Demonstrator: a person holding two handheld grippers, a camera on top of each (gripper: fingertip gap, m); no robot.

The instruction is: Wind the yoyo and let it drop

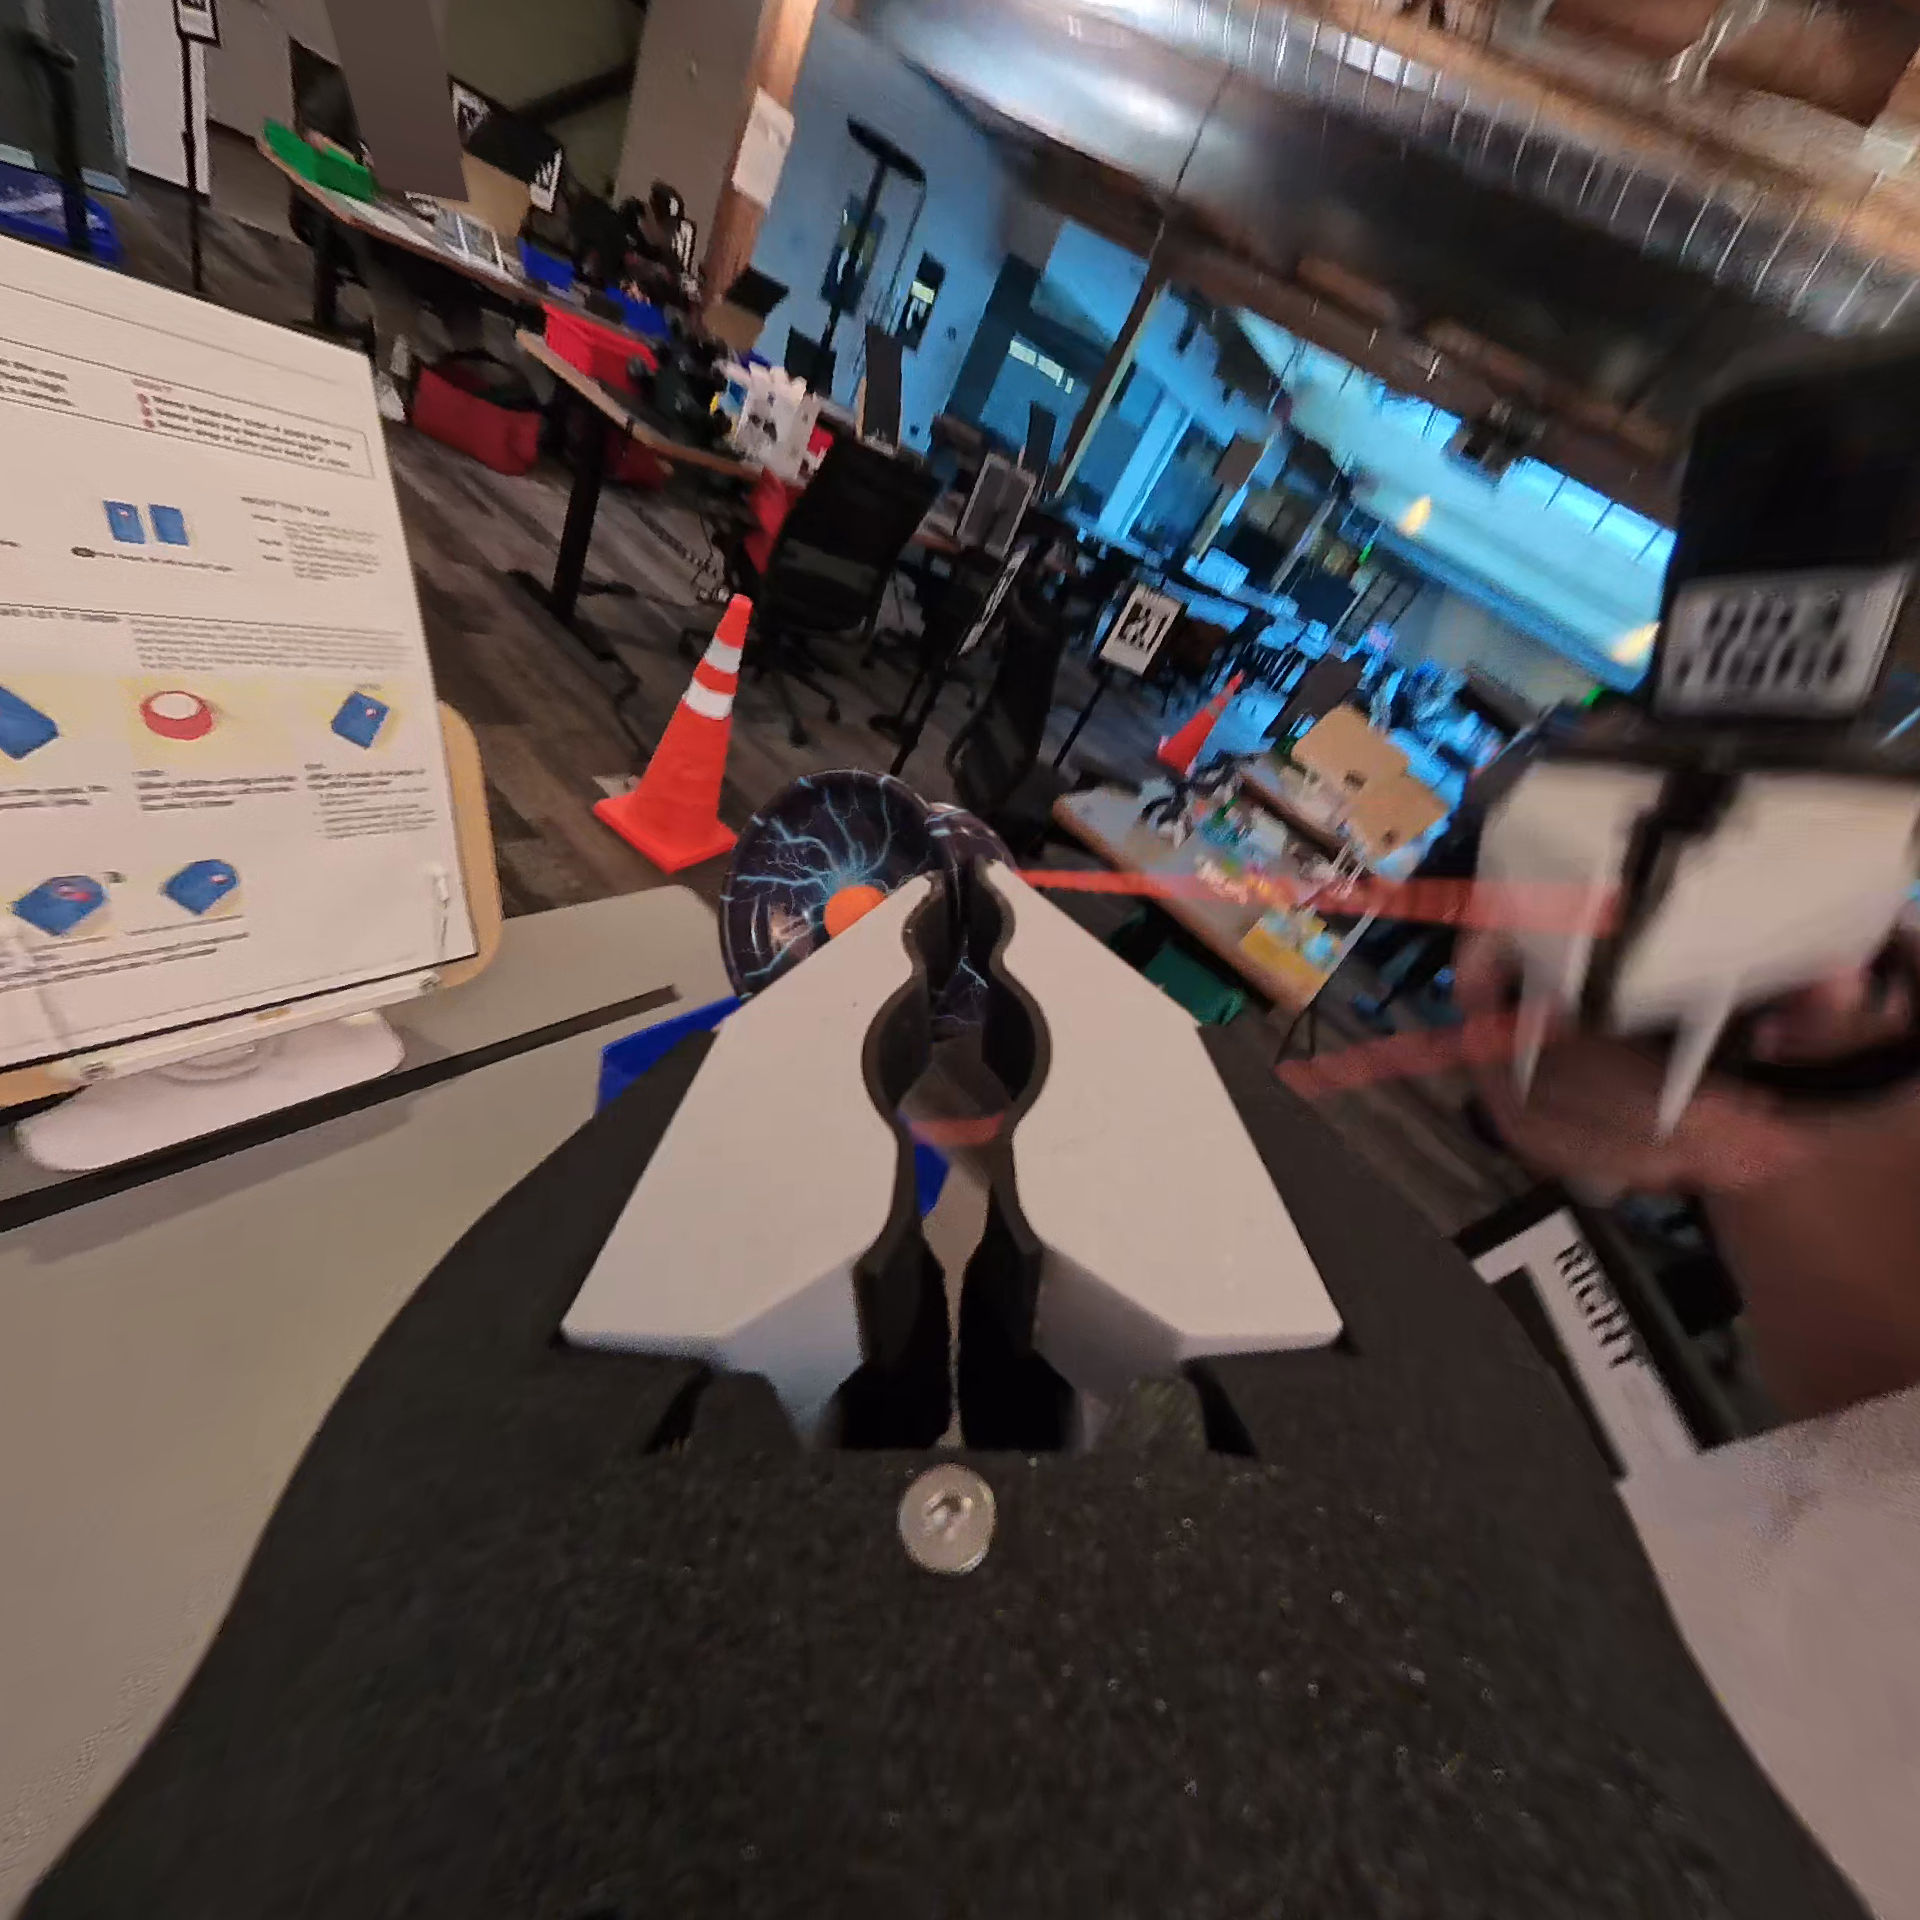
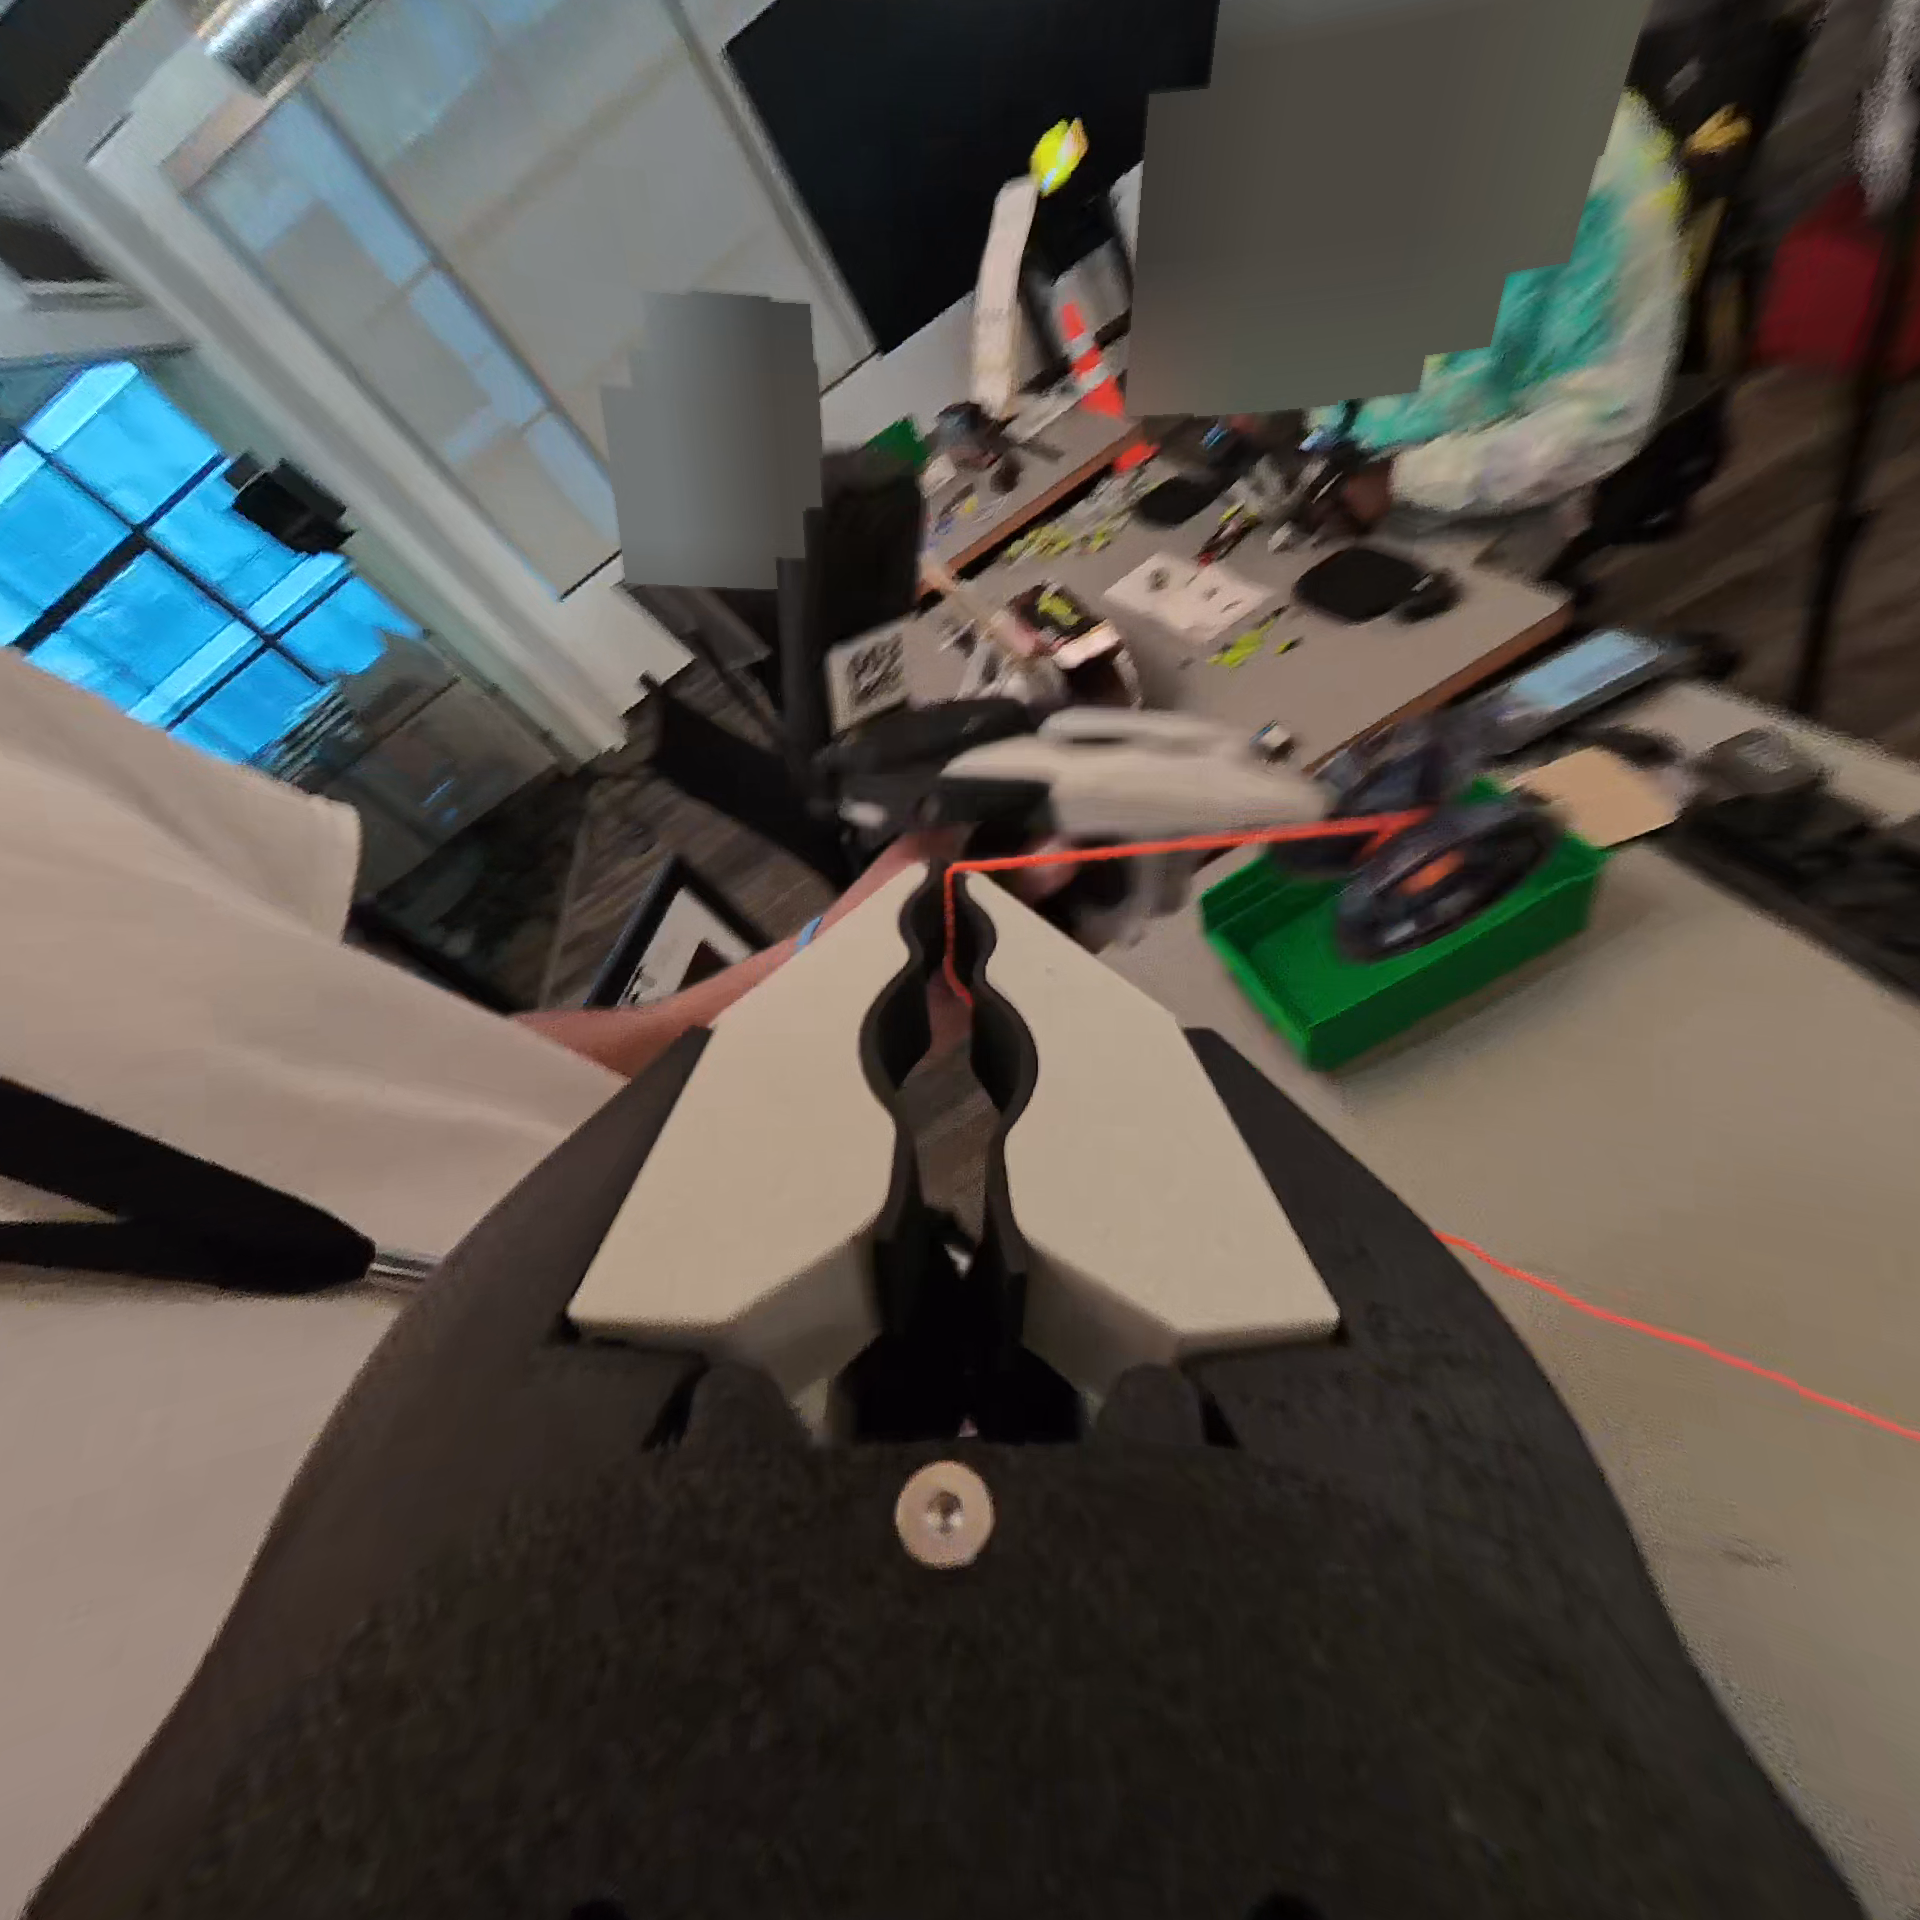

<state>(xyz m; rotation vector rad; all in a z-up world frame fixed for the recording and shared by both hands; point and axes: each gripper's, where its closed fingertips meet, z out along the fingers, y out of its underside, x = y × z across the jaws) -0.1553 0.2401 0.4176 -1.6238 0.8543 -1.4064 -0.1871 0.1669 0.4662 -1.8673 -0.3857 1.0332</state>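
Note:
My left gripper is shut on the yoyo, a dark blue disc with lightning marks and an orange hub, held at its rim above the table edge. An orange string runs blurred from the yoyo to my right gripper, seen at the right of the left wrist view. In the right wrist view my right gripper is shut on the orange string, which runs taut to the yoyo held by the left gripper. More string trails over the table.
A green bin sits on the grey table under the yoyo. A clipboard with an instruction sheet stands at the left. An orange cone stands on the floor beyond. A blue bin shows behind my left fingers. Tip to tip, the grippers are about 9 cm apart.

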